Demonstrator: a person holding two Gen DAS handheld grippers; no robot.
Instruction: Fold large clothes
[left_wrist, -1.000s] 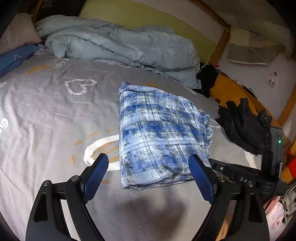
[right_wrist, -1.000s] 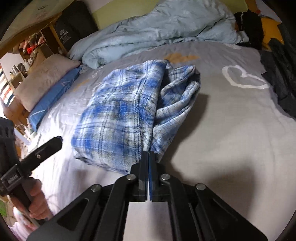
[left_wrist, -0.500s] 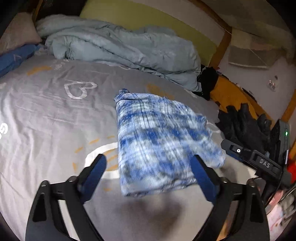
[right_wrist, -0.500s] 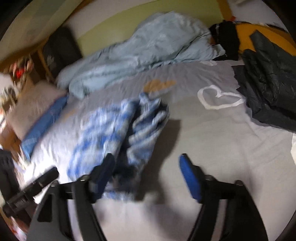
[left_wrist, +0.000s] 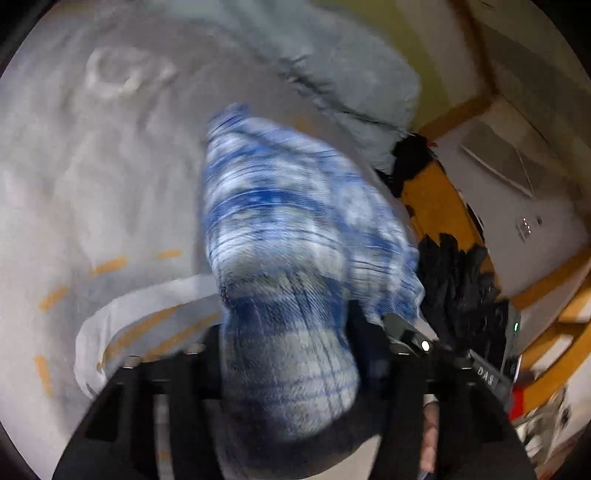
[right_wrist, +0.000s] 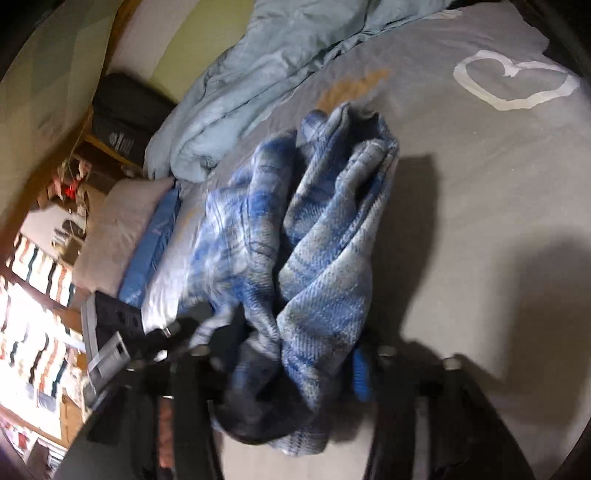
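Both our grippers were closing on the folded plaid shirt: left gripper and right gripper each had its near edge bunched between the jaws. Beyond the shirt, grey bedsheet lay open; the blue duvet edged its far side.

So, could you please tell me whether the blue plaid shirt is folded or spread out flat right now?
Folded. The blue plaid shirt is a compact, layered bundle on the grey bedsheet, its stacked edges showing in the right wrist view, not spread flat.
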